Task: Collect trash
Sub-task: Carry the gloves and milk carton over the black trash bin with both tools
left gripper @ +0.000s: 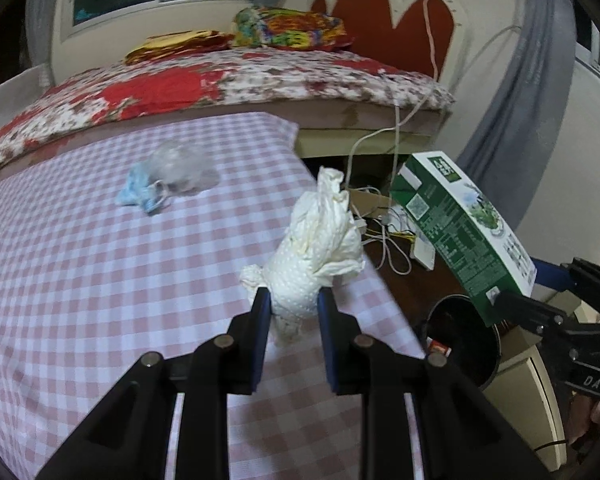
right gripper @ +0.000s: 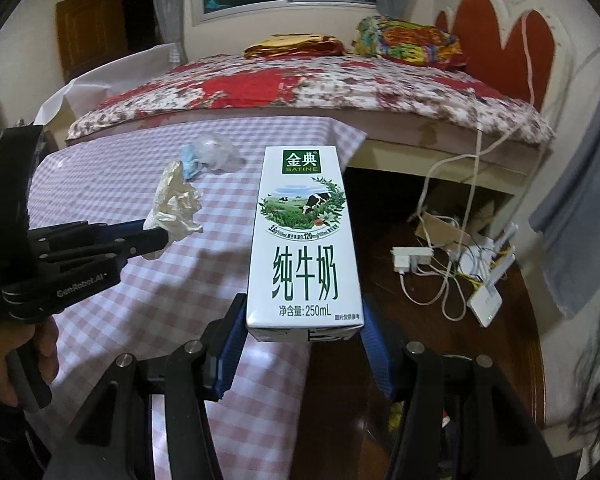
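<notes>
My left gripper (left gripper: 294,300) is shut on a crumpled white paper towel (left gripper: 320,248), held above the right edge of the pink checked table (left gripper: 100,280). From the right wrist view the same towel (right gripper: 176,204) sticks out of the left gripper (right gripper: 160,238). My right gripper (right gripper: 304,332) is shut on a white and green milk carton (right gripper: 304,248), upright between its blue pads. In the left wrist view the carton (left gripper: 460,232) tilts over a dark round bin (left gripper: 464,340) beside the table. A blue face mask (left gripper: 140,194) and a clear plastic bag (left gripper: 180,168) lie on the table's far part.
A bed (left gripper: 220,84) with a red floral quilt stands behind the table. On the dark wooden floor to the right lie a power strip (right gripper: 412,258), white cables (right gripper: 452,272) and a white router (right gripper: 486,300). A grey curtain (right gripper: 580,200) hangs at far right.
</notes>
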A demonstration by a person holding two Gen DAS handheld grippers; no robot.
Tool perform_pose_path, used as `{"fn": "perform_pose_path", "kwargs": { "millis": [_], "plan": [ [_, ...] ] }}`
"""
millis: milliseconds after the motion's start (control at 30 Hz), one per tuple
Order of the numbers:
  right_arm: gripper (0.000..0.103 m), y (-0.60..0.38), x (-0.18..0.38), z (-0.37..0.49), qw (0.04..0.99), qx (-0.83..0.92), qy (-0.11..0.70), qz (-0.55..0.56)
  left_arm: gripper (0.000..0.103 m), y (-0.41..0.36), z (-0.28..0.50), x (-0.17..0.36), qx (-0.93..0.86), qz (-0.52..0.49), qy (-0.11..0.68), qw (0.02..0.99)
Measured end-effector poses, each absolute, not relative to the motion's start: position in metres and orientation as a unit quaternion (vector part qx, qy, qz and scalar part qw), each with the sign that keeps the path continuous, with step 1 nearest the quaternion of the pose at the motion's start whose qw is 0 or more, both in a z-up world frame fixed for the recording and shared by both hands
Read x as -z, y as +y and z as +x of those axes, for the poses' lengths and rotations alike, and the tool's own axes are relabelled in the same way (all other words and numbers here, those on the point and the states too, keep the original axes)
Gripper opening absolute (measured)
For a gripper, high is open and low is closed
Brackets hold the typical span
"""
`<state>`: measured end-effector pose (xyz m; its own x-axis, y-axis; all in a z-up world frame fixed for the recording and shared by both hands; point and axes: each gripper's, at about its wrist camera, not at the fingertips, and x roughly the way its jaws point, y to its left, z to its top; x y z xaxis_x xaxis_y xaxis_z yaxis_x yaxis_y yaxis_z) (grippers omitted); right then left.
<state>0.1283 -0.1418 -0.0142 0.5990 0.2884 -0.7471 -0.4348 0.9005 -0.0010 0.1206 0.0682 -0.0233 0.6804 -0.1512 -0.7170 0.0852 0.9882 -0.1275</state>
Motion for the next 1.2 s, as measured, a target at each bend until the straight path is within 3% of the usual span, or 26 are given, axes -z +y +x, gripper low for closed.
{"fn": "perform_pose_path", "kwargs": {
  "millis": [1200],
  "plan": [
    [0.057, -0.342, 0.055, 0.089, 0.891, -0.029, 0.453, -0.026, 0.025, -0.141, 0.121, 0.043, 0.222, 0.035, 0.434, 0.872]
  ]
}}
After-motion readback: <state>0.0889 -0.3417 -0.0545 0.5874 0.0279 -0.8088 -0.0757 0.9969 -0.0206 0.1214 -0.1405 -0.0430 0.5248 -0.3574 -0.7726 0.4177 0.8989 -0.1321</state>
